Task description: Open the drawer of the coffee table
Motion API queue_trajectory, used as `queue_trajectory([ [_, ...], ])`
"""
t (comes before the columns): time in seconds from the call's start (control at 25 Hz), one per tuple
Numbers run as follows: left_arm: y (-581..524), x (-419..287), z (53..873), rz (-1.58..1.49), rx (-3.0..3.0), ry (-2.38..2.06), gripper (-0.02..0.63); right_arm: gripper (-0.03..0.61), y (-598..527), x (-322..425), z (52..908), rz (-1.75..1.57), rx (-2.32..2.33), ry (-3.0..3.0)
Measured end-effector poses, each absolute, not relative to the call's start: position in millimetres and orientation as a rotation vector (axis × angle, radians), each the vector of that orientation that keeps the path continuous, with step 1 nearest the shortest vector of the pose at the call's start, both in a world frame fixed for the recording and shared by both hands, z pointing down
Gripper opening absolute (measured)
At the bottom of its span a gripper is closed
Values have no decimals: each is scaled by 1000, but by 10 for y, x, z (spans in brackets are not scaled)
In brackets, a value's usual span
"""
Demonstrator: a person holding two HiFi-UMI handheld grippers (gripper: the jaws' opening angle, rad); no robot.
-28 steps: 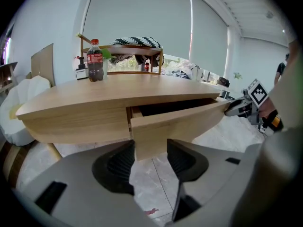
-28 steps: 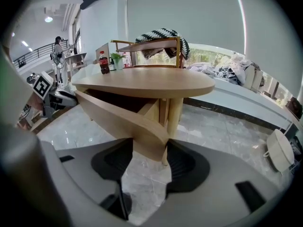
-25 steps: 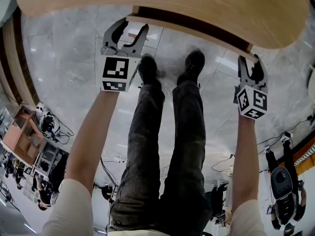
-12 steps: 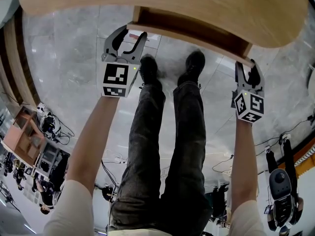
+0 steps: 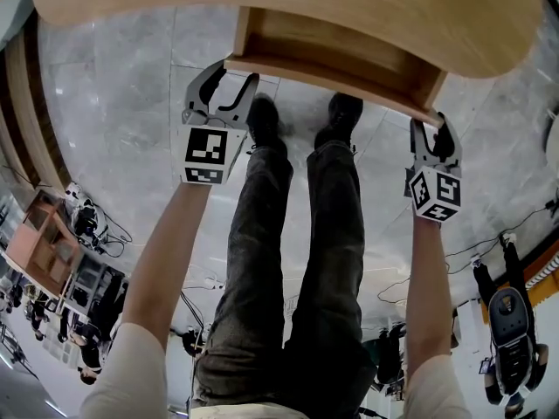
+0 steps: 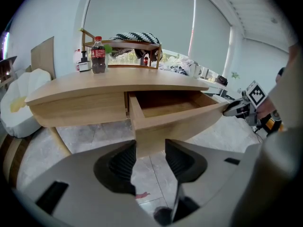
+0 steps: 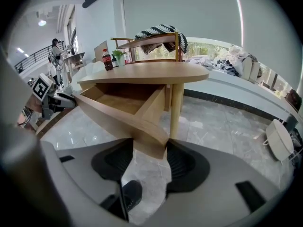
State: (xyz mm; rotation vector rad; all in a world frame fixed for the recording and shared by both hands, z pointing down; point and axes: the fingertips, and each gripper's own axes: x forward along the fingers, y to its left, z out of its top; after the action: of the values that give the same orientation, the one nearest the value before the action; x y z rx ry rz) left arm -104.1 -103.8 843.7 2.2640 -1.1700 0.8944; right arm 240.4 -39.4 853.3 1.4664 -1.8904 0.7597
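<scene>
Grey marble floor (image 5: pixel 113 103) spreads under a curved wooden coffee table (image 5: pixel 288 7), whose drawer (image 5: pixel 341 55) stands part-way out toward the person, its empty inside open to view. The left gripper (image 5: pixel 229 75) is clamped on the left end of the drawer's front panel and the right gripper (image 5: pixel 434 131) on the right end. Each gripper view shows ribbed pads at a middling width, closed on the panel's lower corner. The person's shoes (image 5: pixel 262 119) are planted on the floor just below the drawer front, between the two grippers. A cola bottle (image 6: pixel 98 55) stands on the tabletop's far side, with a chair (image 6: pixel 137 44) draped in a striped blanket behind it. No handle shows on the front, so the hold appears to rest on friction alone, and a pull angled downward could slide the pads off the corners. Uneven pulling by the two hands would likely skew the drawer and jam it. A hard tug might drag the table and topple the bottle.
</scene>
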Motion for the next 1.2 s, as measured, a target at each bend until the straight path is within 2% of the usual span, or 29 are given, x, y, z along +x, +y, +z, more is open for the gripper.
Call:
queue_trajectory([
  [1.2,-633,-1156,8662,921,2151,-1188,218,242,32,2273,8751,804,1432,-1831],
])
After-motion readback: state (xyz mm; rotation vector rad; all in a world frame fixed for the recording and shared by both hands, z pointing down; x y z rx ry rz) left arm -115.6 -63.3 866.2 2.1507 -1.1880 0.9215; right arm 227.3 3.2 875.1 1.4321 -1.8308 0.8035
